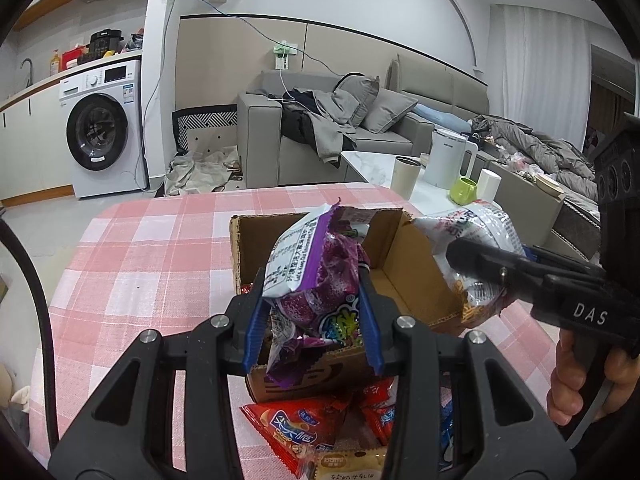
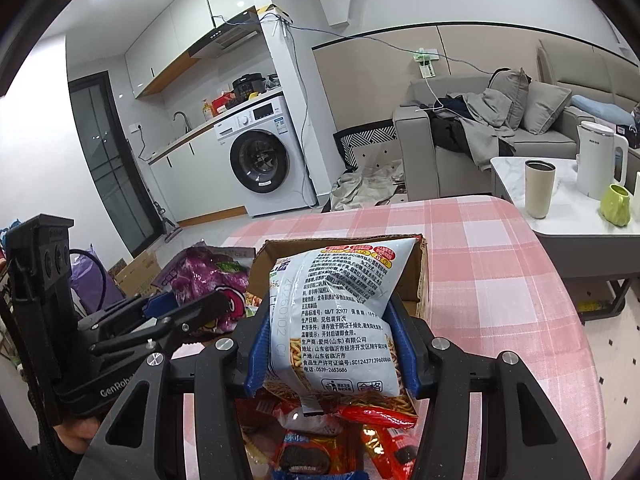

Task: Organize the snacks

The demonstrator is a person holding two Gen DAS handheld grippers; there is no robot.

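My left gripper [image 1: 312, 304] is shut on a purple snack bag [image 1: 316, 276] and holds it over the near end of an open cardboard box [image 1: 404, 268] on the pink checked table. My right gripper [image 2: 332, 344] is shut on a white snack bag with printed text [image 2: 340, 320], held above the same box [image 2: 412, 280]. In the left wrist view the right gripper [image 1: 472, 258] and its white bag [image 1: 480, 232] are at the box's right side. In the right wrist view the left gripper [image 2: 196, 306] and purple bag [image 2: 208, 276] are to the left.
Several red and orange snack packets [image 1: 300, 428] lie on the pink checked tablecloth [image 1: 160, 260] in front of the box, also in the right wrist view [image 2: 320, 448]. A white side table [image 2: 560, 200] with a cup, kettle and green mug stands at the right. A sofa and washing machine stand behind.
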